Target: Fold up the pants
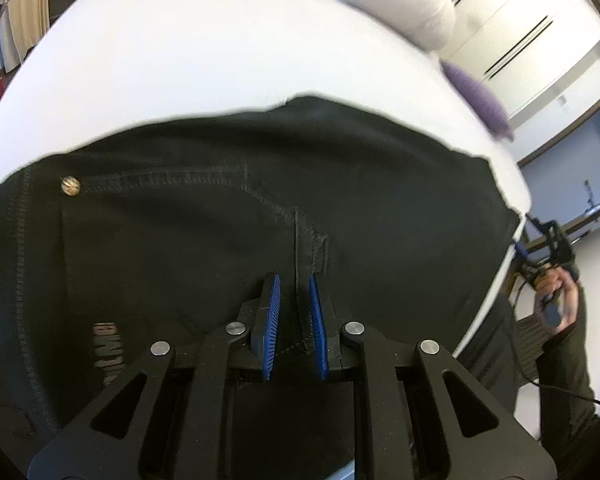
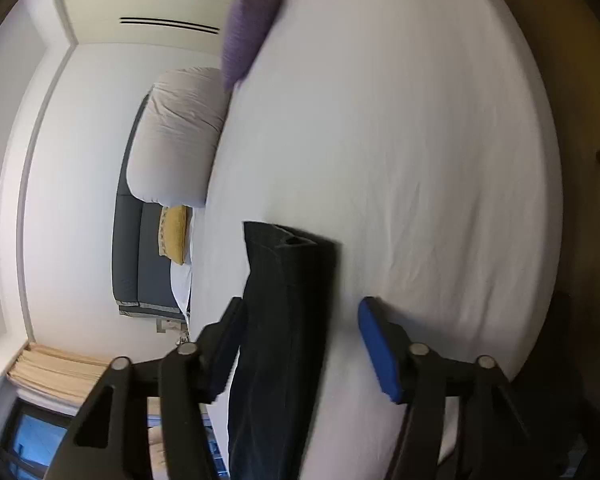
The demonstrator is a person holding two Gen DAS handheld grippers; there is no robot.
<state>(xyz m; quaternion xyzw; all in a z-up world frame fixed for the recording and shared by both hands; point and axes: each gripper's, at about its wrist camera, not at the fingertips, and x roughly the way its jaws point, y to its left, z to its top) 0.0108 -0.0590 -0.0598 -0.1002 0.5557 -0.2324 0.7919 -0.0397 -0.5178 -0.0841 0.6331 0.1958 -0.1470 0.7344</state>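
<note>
Black pants (image 1: pixel 220 240) lie on a white bed (image 1: pixel 160 60), waist end with a metal rivet (image 1: pixel 70 185) at the left. My left gripper (image 1: pixel 294 284) is nearly closed, pinching a belt loop and seam of the pants between its blue pads (image 1: pixel 274 308). In the right wrist view the pants (image 2: pixel 288 312) run as a dark folded strip across the bed (image 2: pixel 400 140). My right gripper (image 2: pixel 300 312) is open, its fingers either side of the strip; its blue pad (image 2: pixel 376 340) is apart from the cloth. The right gripper also shows in the left wrist view (image 1: pixel 540 248), off the bed edge.
A white pillow (image 1: pixel 400 0) and a purple cushion (image 1: pixel 480 100) lie at the bed's far side. In the right wrist view there is a white pillow (image 2: pixel 180 136), a purple cushion (image 2: pixel 252 20), a yellow cushion (image 2: pixel 174 236) and a grey headboard (image 2: pixel 132 248).
</note>
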